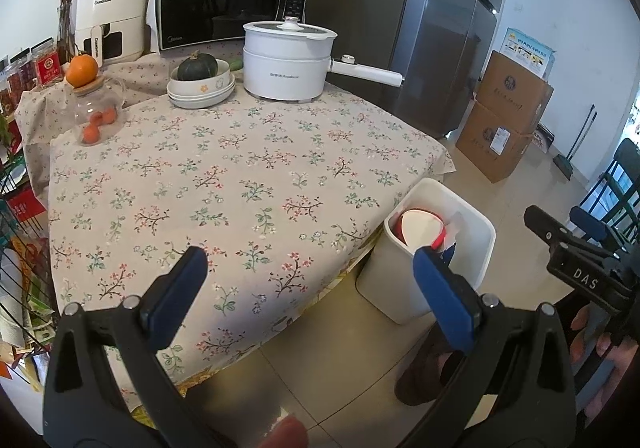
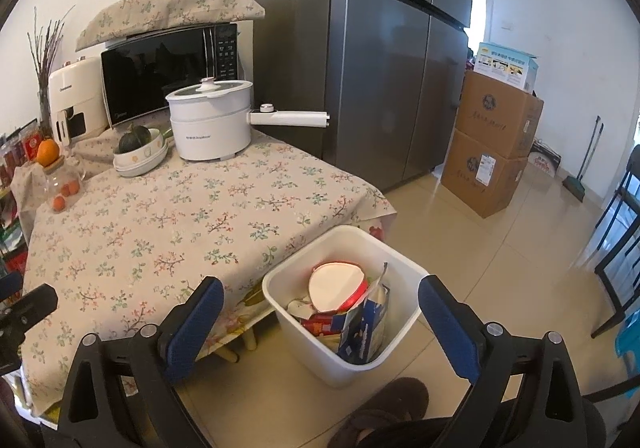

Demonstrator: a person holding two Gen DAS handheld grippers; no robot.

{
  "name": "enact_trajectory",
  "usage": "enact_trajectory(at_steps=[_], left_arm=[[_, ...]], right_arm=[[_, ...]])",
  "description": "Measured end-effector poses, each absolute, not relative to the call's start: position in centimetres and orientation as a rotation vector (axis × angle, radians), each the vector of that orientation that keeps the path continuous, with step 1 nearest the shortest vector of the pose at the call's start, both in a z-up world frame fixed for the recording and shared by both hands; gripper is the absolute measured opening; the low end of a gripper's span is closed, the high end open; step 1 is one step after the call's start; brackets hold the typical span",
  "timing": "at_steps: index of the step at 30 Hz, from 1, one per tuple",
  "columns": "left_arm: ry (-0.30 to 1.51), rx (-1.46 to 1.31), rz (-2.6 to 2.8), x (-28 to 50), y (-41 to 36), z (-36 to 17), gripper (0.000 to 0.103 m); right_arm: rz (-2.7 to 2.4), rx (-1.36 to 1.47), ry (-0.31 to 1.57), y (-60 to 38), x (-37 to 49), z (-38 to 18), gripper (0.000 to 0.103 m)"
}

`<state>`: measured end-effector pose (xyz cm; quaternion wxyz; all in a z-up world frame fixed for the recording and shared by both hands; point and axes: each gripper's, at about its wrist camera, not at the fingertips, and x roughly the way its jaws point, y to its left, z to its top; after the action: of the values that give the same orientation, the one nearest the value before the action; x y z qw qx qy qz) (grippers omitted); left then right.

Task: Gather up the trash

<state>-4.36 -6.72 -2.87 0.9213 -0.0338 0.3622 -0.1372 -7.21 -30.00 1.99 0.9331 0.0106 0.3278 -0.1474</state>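
soft daylight from the right, sharp centre, fisheye bending, dark vignetted corners.

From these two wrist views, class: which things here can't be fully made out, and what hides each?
- White plastic bin, left view: its contents are partly behind the blue finger pad.
- Same bin, right view: the bottom is buried under the red-rimmed paper bowl and wrappers.
- Shelf goods: cut by the left edge.

Your right gripper (image 2: 316,298) hangs wide apart, empty, above the white bin (image 2: 394,340). Bin holds a red-rimmed bowl (image 2: 336,286) and wrappers (image 2: 360,328).
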Motion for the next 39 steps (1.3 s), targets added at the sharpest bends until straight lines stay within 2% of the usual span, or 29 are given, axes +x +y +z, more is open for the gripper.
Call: enact_trajectory(at_steps=[39], left_arm=[[0.747,-0.056,-0.265,-4.23,-7.00,-2.72,0.102]], right_arm=[[-0.313,0.045,0.675,-30.08,-6.93,1.63,0.102]])
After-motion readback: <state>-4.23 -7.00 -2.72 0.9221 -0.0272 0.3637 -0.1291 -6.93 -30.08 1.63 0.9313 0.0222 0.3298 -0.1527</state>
